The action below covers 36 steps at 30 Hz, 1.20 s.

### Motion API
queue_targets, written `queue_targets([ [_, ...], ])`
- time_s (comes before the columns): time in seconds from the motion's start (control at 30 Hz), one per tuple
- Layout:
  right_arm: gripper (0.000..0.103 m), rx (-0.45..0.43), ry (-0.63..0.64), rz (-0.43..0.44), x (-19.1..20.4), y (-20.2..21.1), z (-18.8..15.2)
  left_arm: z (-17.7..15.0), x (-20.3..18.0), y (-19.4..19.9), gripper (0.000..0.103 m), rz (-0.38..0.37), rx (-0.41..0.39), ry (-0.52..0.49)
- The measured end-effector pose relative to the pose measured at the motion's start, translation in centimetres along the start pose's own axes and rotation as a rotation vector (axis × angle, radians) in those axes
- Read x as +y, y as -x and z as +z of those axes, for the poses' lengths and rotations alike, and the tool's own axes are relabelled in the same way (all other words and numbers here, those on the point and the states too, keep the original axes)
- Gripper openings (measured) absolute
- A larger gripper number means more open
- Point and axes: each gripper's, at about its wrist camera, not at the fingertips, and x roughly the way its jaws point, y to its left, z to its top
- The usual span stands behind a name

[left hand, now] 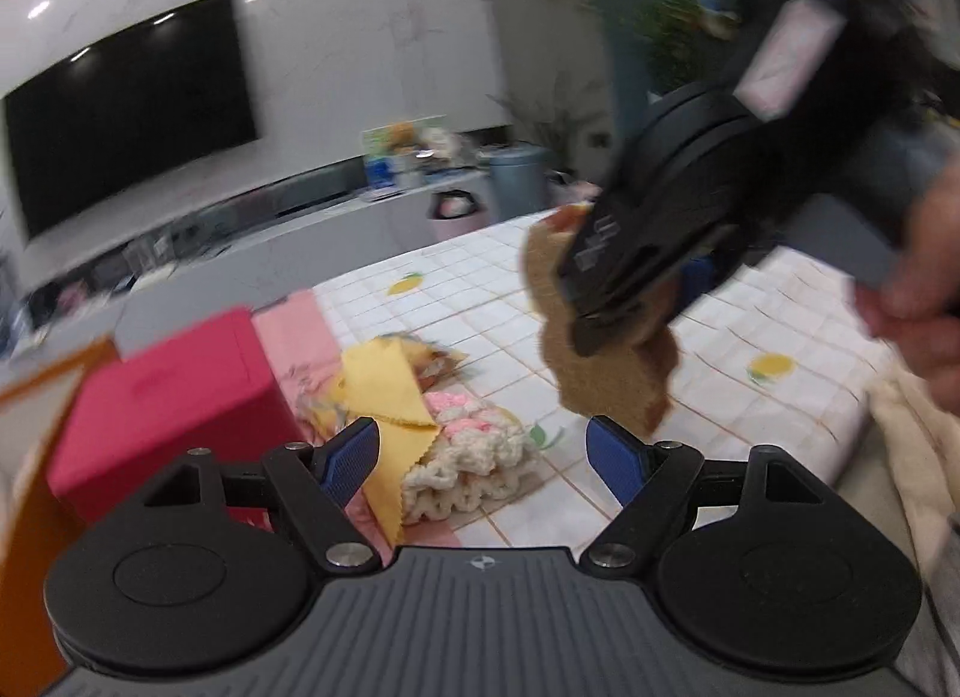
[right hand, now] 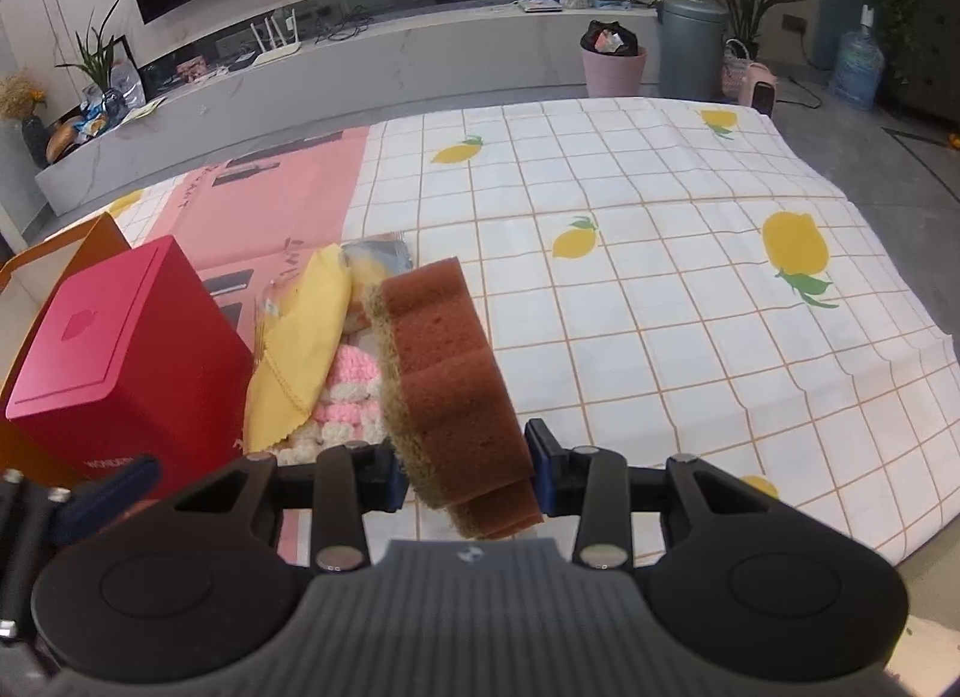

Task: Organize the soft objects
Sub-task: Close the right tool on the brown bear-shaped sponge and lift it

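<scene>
My right gripper (right hand: pixel 468 475) is shut on a brown sponge (right hand: pixel 444 373) with a coarse olive scrub side, held up above the lemon-print tablecloth (right hand: pixel 660 289). In the left wrist view the sponge (left hand: pixel 606 367) hangs from the right gripper (left hand: pixel 618 319) at the upper right. My left gripper (left hand: pixel 483 460) is open and holds nothing, just in front of a small heap. That heap is a yellow cloth (left hand: pixel 390 391) lying over a pink and cream crochet piece (left hand: pixel 474 463). The right wrist view shows the same yellow cloth (right hand: pixel 300 355) and crochet piece (right hand: pixel 354 397) left of the sponge.
A red box (right hand: pixel 120 349) stands left of the heap, with an orange paper bag (right hand: pixel 90 241) behind it and a pink mat (right hand: pixel 282 187) beneath. A hand (left hand: pixel 924 301) grips the right tool. A cream cloth (left hand: pixel 912 445) lies at the table's right edge.
</scene>
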Motion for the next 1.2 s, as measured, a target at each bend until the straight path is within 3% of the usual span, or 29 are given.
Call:
queue_targets([
  [0.17,0.039,-0.046,-0.028,-0.016,-0.8,0.7,0.3,0.4,0.3,-3.3,0.088,0.122,0.059,0.168],
  [0.37,0.038,-0.149,-0.053,-0.109,-2.7,2.9,0.6,2.0,0.3,-5.4,0.088,0.241,0.031,0.223],
  [0.43,0.038,-0.154,-0.052,-0.146,-3.1,2.9,0.6,2.8,0.4,-6.3,0.088,0.298,0.04,0.27],
  [0.53,0.035,-0.117,-0.081,-0.088,-4.0,2.1,0.7,3.8,0.2,-7.6,0.088,0.316,0.084,0.338],
  [0.63,0.035,-0.079,-0.102,-0.085,-4.6,0.6,0.7,4.2,-0.6,-8.9,0.089,0.393,0.141,0.335],
  [0.8,0.037,-0.066,-0.197,-0.096,-7.2,-1.1,1.4,3.9,-1.5,-8.7,0.085,0.329,0.198,0.351],
  [0.87,0.054,-0.111,-0.245,-0.075,-8.1,-0.6,1.9,4.1,-2.3,-8.1,0.085,0.331,0.173,0.324],
  [0.93,0.086,-0.179,-0.301,-0.069,-8.8,0.0,2.2,4.2,-2.7,-7.9,0.085,0.37,0.158,0.285],
  [0.97,0.093,-0.207,-0.331,-0.075,-9.1,0.1,2.4,4.4,-2.8,-8.1,0.085,0.396,0.159,0.279],
  [1.0,0.098,-0.223,-0.358,-0.069,-9.4,0.1,2.6,4.6,-2.7,-8.2,0.085,0.417,0.163,0.285],
  [1.1,0.099,-0.212,-0.411,-0.021,-9.4,-1.1,3.4,4.8,-2.2,-8.3,0.085,0.413,0.175,0.327],
  [1.2,0.1,-0.158,-0.373,0.005,-8.0,-3.3,4.1,5.3,-2.0,-8.8,0.085,0.423,0.194,0.332],
])
